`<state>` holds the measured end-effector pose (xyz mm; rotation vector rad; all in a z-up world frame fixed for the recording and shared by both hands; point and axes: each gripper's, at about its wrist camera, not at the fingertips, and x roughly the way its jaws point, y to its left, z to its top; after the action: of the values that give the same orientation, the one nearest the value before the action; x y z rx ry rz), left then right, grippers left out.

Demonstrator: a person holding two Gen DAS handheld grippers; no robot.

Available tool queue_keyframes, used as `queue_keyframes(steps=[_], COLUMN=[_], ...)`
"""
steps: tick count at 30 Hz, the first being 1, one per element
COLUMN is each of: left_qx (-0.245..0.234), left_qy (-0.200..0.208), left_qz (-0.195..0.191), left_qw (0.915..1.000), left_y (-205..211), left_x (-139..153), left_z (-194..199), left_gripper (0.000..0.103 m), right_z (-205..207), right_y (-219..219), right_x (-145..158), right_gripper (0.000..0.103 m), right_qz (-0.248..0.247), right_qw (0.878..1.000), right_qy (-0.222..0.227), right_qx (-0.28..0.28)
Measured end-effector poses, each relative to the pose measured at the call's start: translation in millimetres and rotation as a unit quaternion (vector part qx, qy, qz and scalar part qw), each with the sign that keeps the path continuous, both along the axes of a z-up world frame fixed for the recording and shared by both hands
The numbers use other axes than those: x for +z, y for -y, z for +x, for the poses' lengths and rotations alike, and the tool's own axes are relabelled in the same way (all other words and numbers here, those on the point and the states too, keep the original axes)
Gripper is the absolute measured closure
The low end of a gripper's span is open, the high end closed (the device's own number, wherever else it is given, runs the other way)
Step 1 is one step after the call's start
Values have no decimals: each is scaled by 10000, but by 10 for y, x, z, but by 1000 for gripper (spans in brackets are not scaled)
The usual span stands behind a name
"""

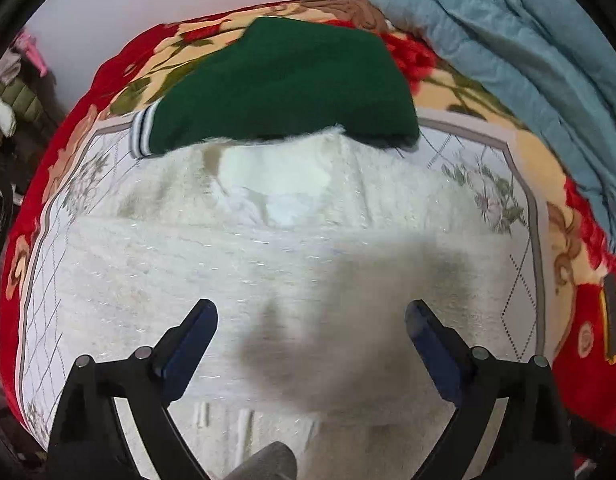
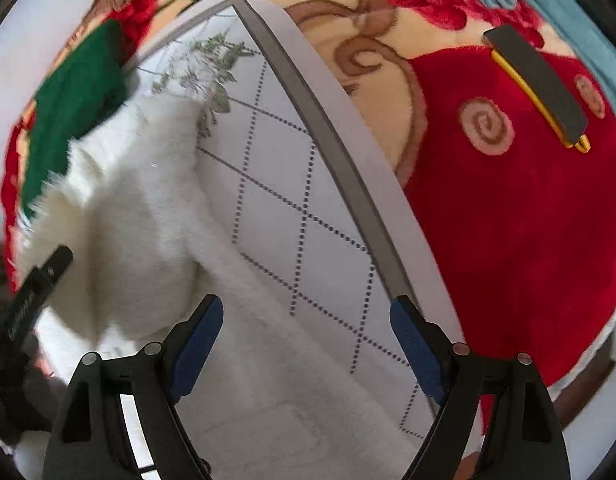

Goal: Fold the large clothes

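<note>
Left wrist: left tool (image 1: pixel 311 320) wide, empty, above white garment (image 1: pixel 227 248); green garment (image 1: pixel 283 88) beyond. Right wrist: right tool (image 2: pixel 306 318) wide, empty, over garment edge and mat (image 2: pixel 291 184).

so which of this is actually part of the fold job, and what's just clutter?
Job:
white fluffy garment
left gripper, open
right gripper, open
grey-bordered mat under the garment

Lying about:
green garment
blue quilt
red floral blanket
dark flat object with gold edge
</note>
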<state>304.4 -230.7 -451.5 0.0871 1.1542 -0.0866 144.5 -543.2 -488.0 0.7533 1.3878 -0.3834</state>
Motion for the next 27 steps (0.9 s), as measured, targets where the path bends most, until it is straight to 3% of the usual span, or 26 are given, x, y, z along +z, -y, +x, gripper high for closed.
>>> queue_keyframes(steps=[4, 9, 12, 14, 16, 18, 21, 23, 25, 27], left_qx=[455, 1553, 2157, 2365, 2529, 2562, 2454, 2354, 2291, 2242], left_qy=[-76, -67, -124, -311, -421, -436, -435, -538, -682, -738], left_qz=[-57, 552, 1061, 1243, 1374, 1430, 1493, 1507, 1464, 1455], left_qw=[9989, 9863, 9706, 9631, 9568, 9550, 9569, 9586, 9599, 9608], left_y=[-449, -1260, -1738, -1956, -2119, -2178, -2173, -2125, -2101, -2053], left_x=[152, 237, 154, 44, -30, -43, -69, -137, -170, -169], left_z=[-73, -249, -363, -409, -474, -532, -633, -707, -765, -846], left_gripper=[7, 7, 7, 7, 7, 7, 7, 7, 7, 7], right_z=[226, 777, 1160, 1405, 1488, 1469, 1377, 1405, 1392, 1246], right_y=[-205, -605, -987, -1194, -1325, -1309, -1072, -987, -947, -906], right_x=[154, 58, -129, -399, -456, -267, 86, -89, -258, -107], right_gripper=[16, 16, 16, 19, 87, 88, 88, 83, 68, 62], right_qz=[582, 1366, 1858, 1879, 1555, 1227, 275, 245, 638, 691], right_qw=[9968, 9831, 9732, 9725, 9742, 9773, 9838, 9854, 9852, 9887], right_qy=[519, 1071, 1032, 598, 393, 657, 910, 366, -91, 57], right_qx=[152, 589, 878, 1240, 1589, 1596, 1518, 1647, 1587, 1330])
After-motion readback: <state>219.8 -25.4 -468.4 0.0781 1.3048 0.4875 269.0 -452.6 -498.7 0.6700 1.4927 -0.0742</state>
